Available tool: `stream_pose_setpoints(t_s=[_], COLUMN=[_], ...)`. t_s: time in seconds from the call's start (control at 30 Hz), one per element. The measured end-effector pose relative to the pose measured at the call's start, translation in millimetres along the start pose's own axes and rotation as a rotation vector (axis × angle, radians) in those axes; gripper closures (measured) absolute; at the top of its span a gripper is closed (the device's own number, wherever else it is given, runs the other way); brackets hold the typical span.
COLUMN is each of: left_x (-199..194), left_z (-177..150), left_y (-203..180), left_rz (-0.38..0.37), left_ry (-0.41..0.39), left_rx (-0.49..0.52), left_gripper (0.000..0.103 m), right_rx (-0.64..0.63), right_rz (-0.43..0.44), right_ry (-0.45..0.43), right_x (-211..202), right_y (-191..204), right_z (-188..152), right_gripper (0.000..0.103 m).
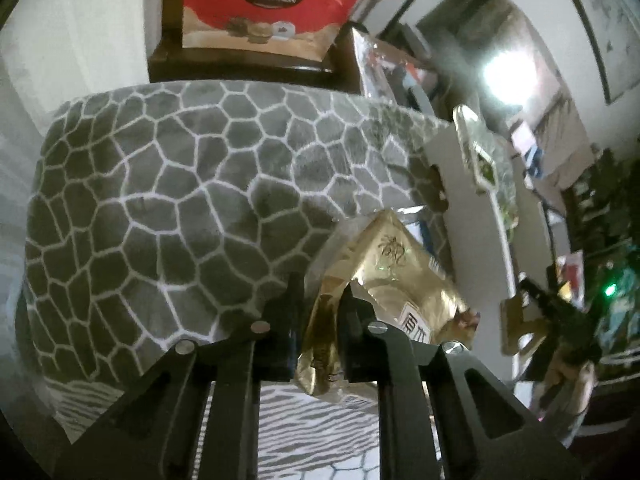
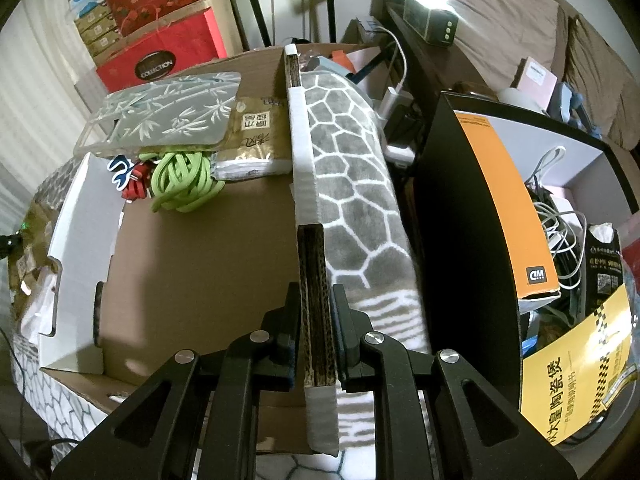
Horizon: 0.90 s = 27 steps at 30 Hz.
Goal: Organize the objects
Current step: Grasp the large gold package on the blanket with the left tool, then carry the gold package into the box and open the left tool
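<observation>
While left tongs [image 1: 320,320] pinch gold packet [image 1: 384,280], right tongs [image 2: 315,320] clamp box wall [image 2: 316,280]

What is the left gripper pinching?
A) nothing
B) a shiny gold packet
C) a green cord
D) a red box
B: in the left wrist view, the left gripper has its jaws closed on the crinkled edge of the shiny gold packet, above the grey patterned blanket.

red gift box [image 1: 272,4] (reads COLLECTION), patterned blanket [image 1: 168,200]
</observation>
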<state>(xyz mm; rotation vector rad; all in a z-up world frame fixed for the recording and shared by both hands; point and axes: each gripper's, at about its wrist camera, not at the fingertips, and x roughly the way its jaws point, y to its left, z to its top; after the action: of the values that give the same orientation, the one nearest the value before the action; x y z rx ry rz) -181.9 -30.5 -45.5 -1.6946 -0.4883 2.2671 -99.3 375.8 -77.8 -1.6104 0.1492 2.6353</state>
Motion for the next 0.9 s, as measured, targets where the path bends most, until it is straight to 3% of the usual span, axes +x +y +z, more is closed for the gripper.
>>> stream_pose_setpoints(t_s=[0.17,0.47,0.63,0.9], left_x=[-18,-45,-37,-11], left_z=[3,10,9,7], left_y=[5,-34,-70,-118], left_rz=[-0.073,-0.125,-0.143,-0.111], left_ry=[-0.037,-0.107,-0.099,-0.099], left_rx=[-0.084,-0.126,-0.097,-0.078], left_gripper=[0.091,0.091,0.091,0.091], right_rx=[-0.004,0.001,-0.001,-0.002], right_rz=[-0.001,0.005,0.010,0.018], right_ry=[-0.007,-0.017,-0.026,-0.037], right_x=[-4,-9,-14,-23], right_y=[-1,1,0,-3], right_z=[-1,-1,-1,-2], right_gripper=[0.089,0.089,0.089,0.089])
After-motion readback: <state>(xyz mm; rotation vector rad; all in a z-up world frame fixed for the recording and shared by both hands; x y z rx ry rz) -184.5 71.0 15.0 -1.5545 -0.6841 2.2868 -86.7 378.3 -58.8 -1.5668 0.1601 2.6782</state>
